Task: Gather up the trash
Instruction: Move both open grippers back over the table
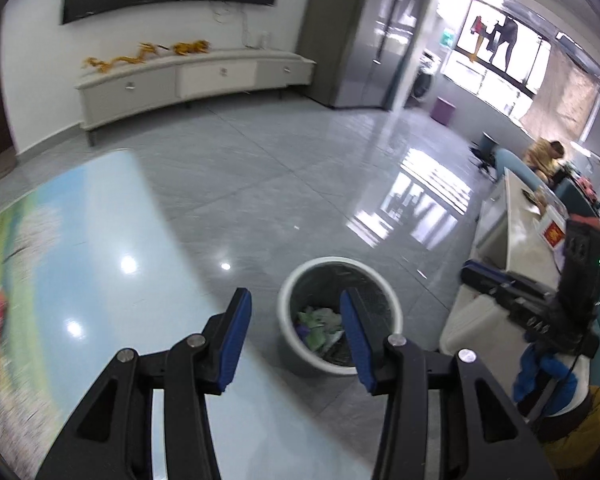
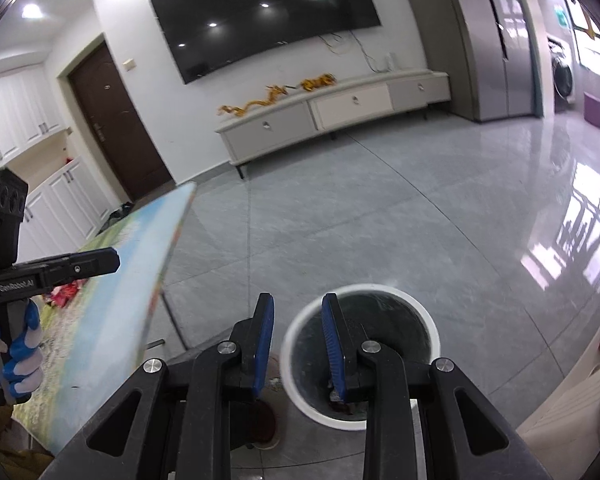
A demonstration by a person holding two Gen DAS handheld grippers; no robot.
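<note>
A white round trash bin (image 1: 292,300) stands on the grey tiled floor, with green and purple scraps (image 1: 320,322) inside. It also shows in the right wrist view (image 2: 420,312). My left gripper (image 1: 294,312) is open and empty, held over the table edge with the bin just beyond it. My right gripper (image 2: 296,316) is open and empty, held above the bin's left rim. The right gripper also shows in the left wrist view (image 1: 512,292), and the left gripper in the right wrist view (image 2: 56,268). Red wrappers (image 2: 64,294) lie on the table.
A table with a landscape-print cloth (image 1: 92,240) is on the left, its edge near the bin. A low white TV cabinet (image 2: 332,108) and a wall screen are at the back. A cream counter (image 1: 520,232) stands at the right. A dark door (image 2: 116,120) is at the back left.
</note>
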